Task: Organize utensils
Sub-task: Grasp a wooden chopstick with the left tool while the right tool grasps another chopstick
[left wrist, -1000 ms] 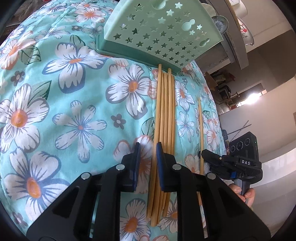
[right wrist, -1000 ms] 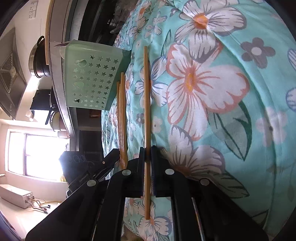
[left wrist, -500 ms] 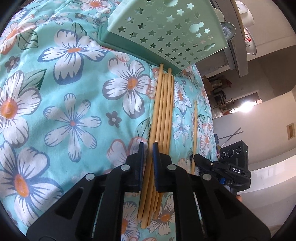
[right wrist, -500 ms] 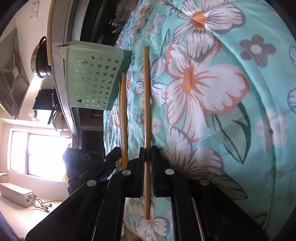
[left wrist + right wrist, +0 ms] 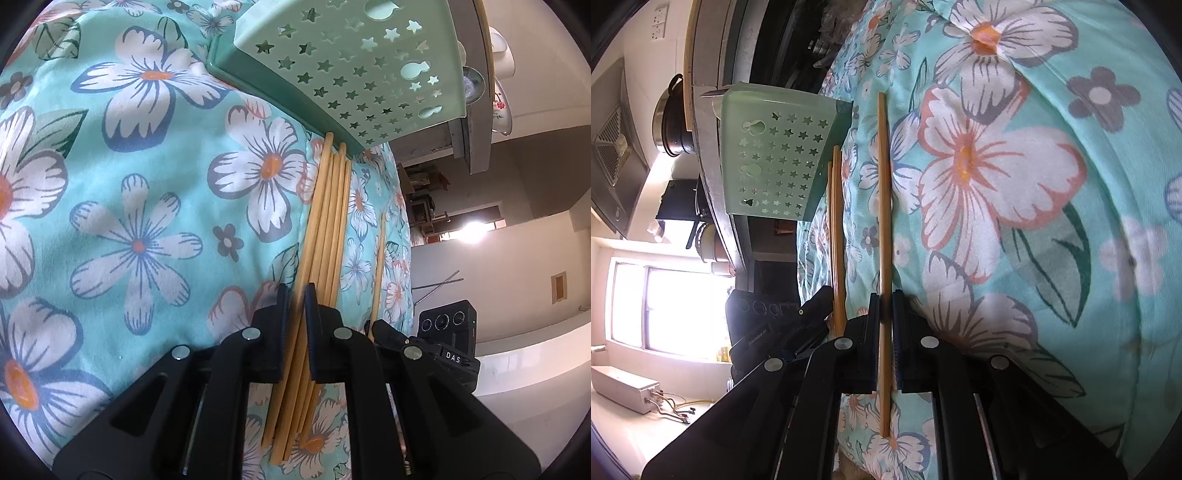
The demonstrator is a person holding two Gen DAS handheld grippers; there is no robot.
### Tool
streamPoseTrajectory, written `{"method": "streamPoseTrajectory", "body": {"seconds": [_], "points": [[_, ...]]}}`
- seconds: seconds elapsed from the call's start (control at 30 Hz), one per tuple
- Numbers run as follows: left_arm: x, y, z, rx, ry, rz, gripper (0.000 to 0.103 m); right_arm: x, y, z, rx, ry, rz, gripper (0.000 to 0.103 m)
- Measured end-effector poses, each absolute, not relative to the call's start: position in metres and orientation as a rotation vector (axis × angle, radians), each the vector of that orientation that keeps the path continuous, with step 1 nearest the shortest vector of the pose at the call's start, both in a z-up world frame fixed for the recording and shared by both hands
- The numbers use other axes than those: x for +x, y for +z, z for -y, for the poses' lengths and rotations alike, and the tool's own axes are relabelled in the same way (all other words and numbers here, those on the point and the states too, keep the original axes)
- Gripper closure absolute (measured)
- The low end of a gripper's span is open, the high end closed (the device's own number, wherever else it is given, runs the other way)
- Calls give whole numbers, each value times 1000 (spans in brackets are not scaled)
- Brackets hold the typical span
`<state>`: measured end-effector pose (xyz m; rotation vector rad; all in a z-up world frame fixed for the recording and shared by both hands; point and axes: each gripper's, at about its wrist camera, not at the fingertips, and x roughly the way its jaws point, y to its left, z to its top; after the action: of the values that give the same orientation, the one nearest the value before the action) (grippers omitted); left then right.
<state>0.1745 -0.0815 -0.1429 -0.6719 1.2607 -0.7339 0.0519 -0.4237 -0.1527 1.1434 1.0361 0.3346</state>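
Observation:
A bundle of several wooden chopsticks (image 5: pixel 325 229) lies on the floral cloth, tips against the base of a mint-green star-holed utensil holder (image 5: pixel 354 62). My left gripper (image 5: pixel 297 295) is shut on one chopstick at the left of the bundle. A single chopstick (image 5: pixel 884 206) lies apart on the cloth; my right gripper (image 5: pixel 885 302) is shut on it near its lower end. The bundle (image 5: pixel 836 229) and the holder (image 5: pixel 775 155) also show in the right wrist view. The single chopstick (image 5: pixel 378 269) and the right gripper (image 5: pixel 391 332) show in the left wrist view.
The turquoise floral cloth (image 5: pixel 129 184) covers the whole work surface. A counter with a black pot (image 5: pixel 670 125) runs behind the holder. Cups on a shelf (image 5: pixel 498 55) stand beyond the holder. A bright window (image 5: pixel 665 306) is off to the side.
My left gripper has closed from open onto a chopstick of the bundle and moved forward toward the holder. My right gripper has stayed shut on the single chopstick.

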Motion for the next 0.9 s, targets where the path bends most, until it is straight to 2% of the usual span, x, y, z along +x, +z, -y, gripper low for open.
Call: {"method": "streamPoseTrajectory", "body": {"seconds": [0.53, 0.9], "points": [[144, -123, 26, -736, -631, -1165, 96, 63, -146, 411, 1066, 333, -1086, 96], [110, -105, 8, -553, -488, -1082, 96, 62, -132, 378, 908, 379, -1173, 96]]}}
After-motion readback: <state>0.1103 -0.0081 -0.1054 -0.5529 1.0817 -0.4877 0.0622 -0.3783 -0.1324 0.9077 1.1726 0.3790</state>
